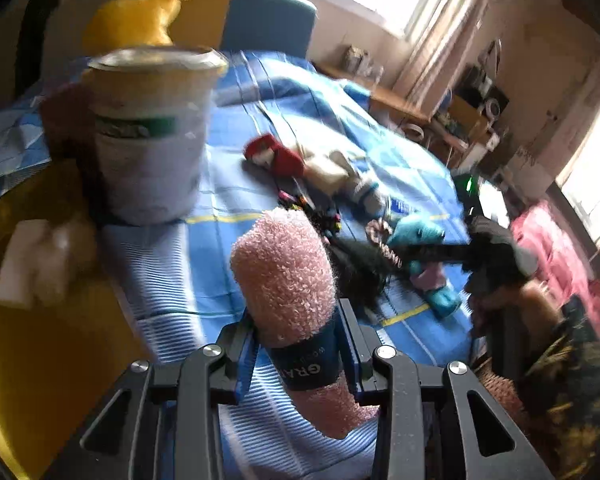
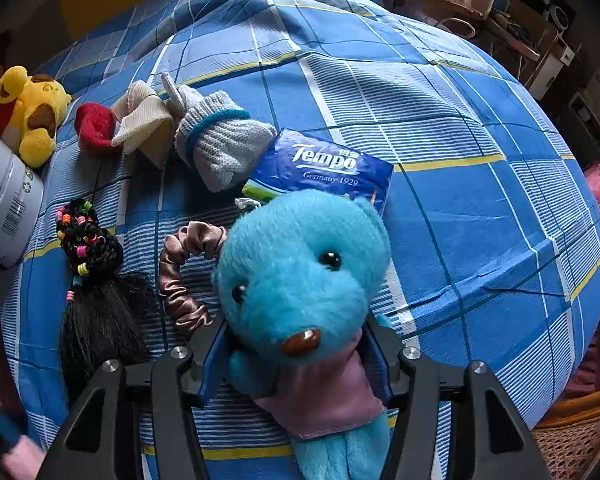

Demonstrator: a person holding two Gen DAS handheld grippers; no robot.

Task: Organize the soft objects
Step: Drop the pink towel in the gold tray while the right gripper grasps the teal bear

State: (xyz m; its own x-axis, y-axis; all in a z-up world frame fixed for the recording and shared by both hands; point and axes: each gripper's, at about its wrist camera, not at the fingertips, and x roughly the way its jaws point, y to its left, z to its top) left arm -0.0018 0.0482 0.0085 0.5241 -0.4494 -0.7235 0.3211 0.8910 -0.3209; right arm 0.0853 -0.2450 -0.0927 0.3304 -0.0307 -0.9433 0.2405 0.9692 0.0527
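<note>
My left gripper (image 1: 296, 344) is shut on a rolled pink fuzzy sock (image 1: 286, 276) with a dark blue band, held above the blue plaid bed (image 1: 236, 132). My right gripper (image 2: 296, 360) is shut on a turquoise teddy bear (image 2: 300, 276) in a pink shirt; the bear also shows in the left wrist view (image 1: 416, 236). On the bed lie a red sock (image 2: 94, 126), a beige cloth (image 2: 144, 122), a grey knitted sock (image 2: 224, 140), a pink scrunchie (image 2: 180, 280), a black hairpiece with coloured beads (image 2: 92, 280) and a Tempo tissue pack (image 2: 324, 168).
A white cylindrical tub (image 1: 152, 132) stands on the bed at left, also in the right wrist view (image 2: 4, 196). A yellow plush toy (image 2: 28, 116) lies behind it. A wicker basket (image 2: 576, 432) sits at the bed's lower right. A cluttered desk (image 1: 452, 120) stands by the window.
</note>
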